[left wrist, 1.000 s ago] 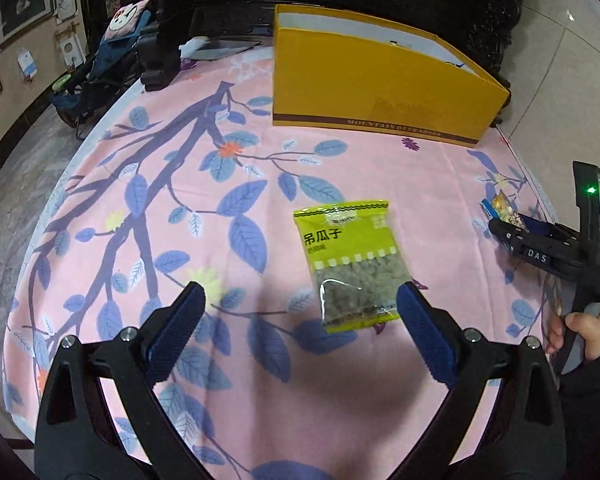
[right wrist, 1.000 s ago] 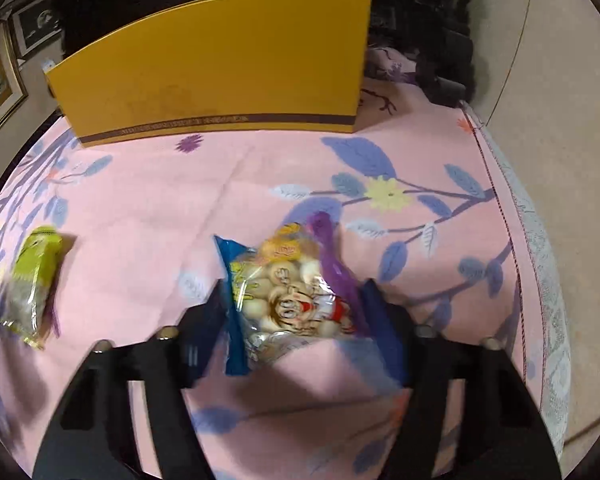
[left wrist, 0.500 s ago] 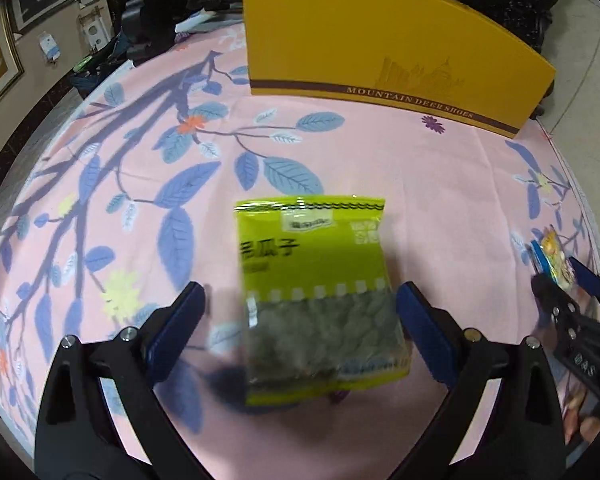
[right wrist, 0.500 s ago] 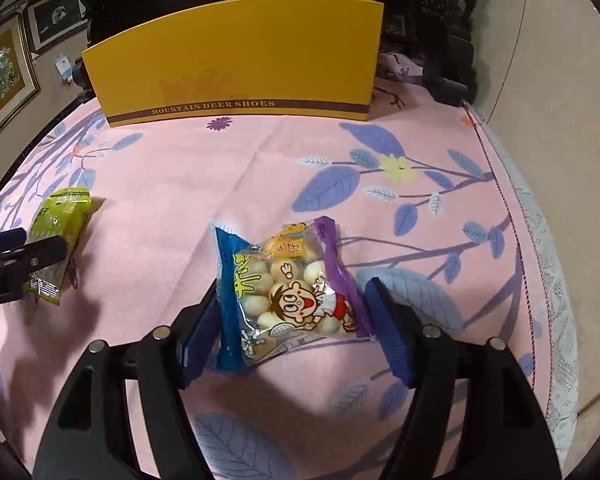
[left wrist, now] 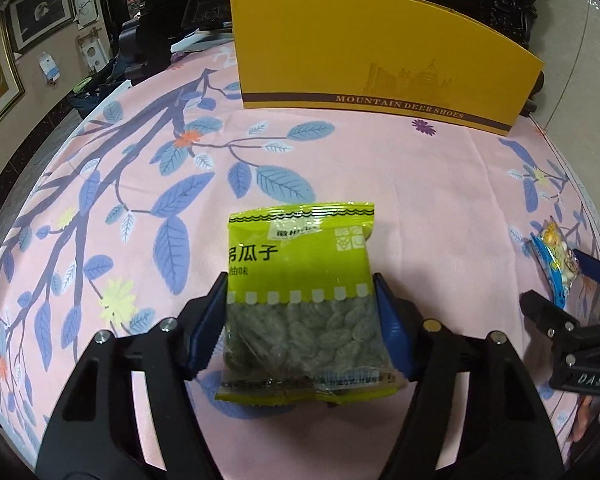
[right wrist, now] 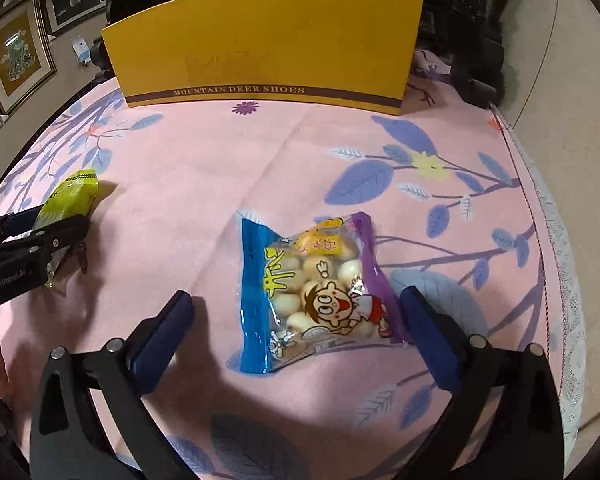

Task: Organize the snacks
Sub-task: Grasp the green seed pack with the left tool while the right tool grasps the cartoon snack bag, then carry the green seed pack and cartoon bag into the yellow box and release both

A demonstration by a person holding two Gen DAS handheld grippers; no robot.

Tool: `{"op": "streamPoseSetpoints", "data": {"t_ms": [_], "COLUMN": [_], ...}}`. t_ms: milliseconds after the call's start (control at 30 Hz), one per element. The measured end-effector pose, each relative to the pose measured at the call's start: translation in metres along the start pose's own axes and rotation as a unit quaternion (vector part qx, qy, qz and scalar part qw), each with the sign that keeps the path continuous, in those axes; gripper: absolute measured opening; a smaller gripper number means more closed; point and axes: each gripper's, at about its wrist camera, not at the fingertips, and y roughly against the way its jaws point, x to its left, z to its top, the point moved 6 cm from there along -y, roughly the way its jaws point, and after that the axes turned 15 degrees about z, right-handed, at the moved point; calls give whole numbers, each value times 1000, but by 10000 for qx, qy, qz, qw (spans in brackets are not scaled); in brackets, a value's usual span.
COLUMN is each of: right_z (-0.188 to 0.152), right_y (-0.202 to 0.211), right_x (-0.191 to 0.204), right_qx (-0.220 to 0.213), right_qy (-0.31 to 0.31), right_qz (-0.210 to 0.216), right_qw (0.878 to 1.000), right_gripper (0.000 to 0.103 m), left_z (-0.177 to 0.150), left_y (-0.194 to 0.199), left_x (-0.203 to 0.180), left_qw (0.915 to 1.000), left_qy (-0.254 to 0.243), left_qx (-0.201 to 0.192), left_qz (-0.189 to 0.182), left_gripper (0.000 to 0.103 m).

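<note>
We see left claw (left wrist: 300, 320) clamped on green seed packet (left wrist: 300, 280), long axis toward yellow shoe box (left wrist: 380, 64). Right claw (right wrist: 296, 328) gaping, straddling biscuit packet (right wrist: 312, 292) nearer that box.

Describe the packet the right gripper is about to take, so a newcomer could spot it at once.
Start at the yellow shoe box standing at the far edge of the pink tablecloth. Nearer, between the open right gripper, lies the biscuit packet. Unlike the green seed packet, it is blue and purple with a cartoon boy.
</note>
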Motion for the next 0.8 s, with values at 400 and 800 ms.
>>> {"op": "streamPoseSetpoints", "data": {"t_ms": [400, 800], "right_z": [2, 14], "right_y": [18, 85], "right_x": [13, 51], "right_qx": [-238, -1068], "right_qy": [-341, -345], "right_qz": [-319, -254], "right_qw": [9986, 9934], "right_gripper": [48, 48], "left_z": [-16, 9], "left_y": [18, 71], "left_x": [11, 42], "left_qw": [9973, 9928], "left_qy": [-40, 136], "left_qx": [-2, -526], "left_qz": [-735, -1070], "left_gripper": [65, 65]}}
